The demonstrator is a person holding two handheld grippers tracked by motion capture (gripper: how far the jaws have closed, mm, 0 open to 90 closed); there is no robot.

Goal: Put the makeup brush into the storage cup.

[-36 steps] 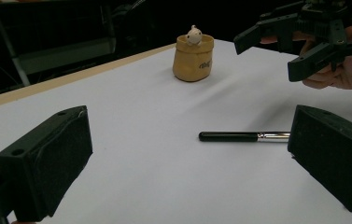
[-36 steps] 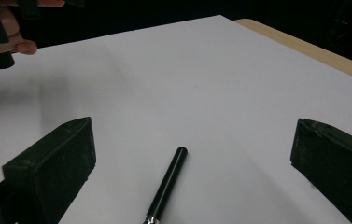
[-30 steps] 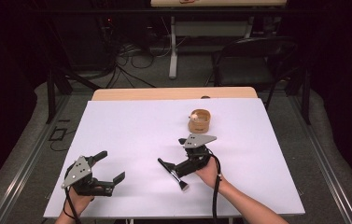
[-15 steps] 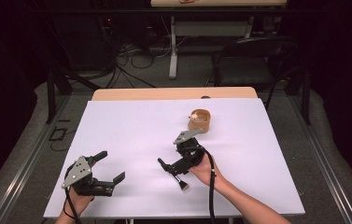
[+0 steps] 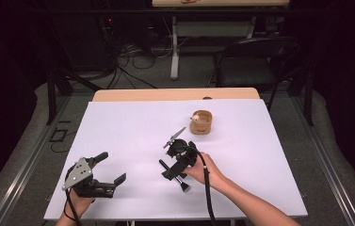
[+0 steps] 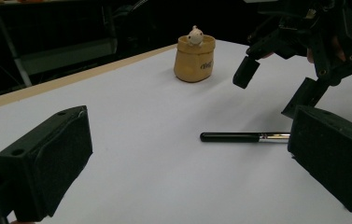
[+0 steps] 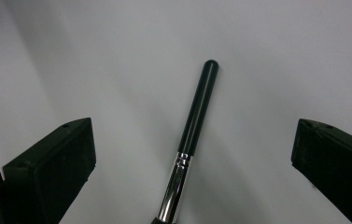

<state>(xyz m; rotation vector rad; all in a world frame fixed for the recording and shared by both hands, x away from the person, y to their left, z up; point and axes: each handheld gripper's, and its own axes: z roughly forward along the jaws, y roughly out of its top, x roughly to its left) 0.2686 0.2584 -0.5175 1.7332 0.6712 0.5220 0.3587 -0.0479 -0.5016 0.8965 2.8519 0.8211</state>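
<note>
The person's right hand (image 5: 203, 170) reaches in from the lower right, forearm angled across the white table (image 5: 269, 155), and holds the right gripper (image 5: 177, 162) tipped downward over a makeup brush (image 7: 190, 140). Its jaws stand wide apart, one on each side of the brush, neither one touching it. The brush lies flat on the tabletop, black handle leading into a shiny metal collar; from above, its bristle end pokes out just below the gripper. The left hand (image 5: 78, 205) sits near the front left corner of the table, well apart from the other, holding the left gripper (image 5: 111, 172) low and roughly level, aimed across toward the brush, jaws likewise spread open and empty. Farther back, right of centre, stands a small tan pot (image 5: 201, 122) shaped like a sack, upright, with a little pale figure (image 6: 194, 35) peeking out of its top. It stands near the right gripper but clear of it.
</note>
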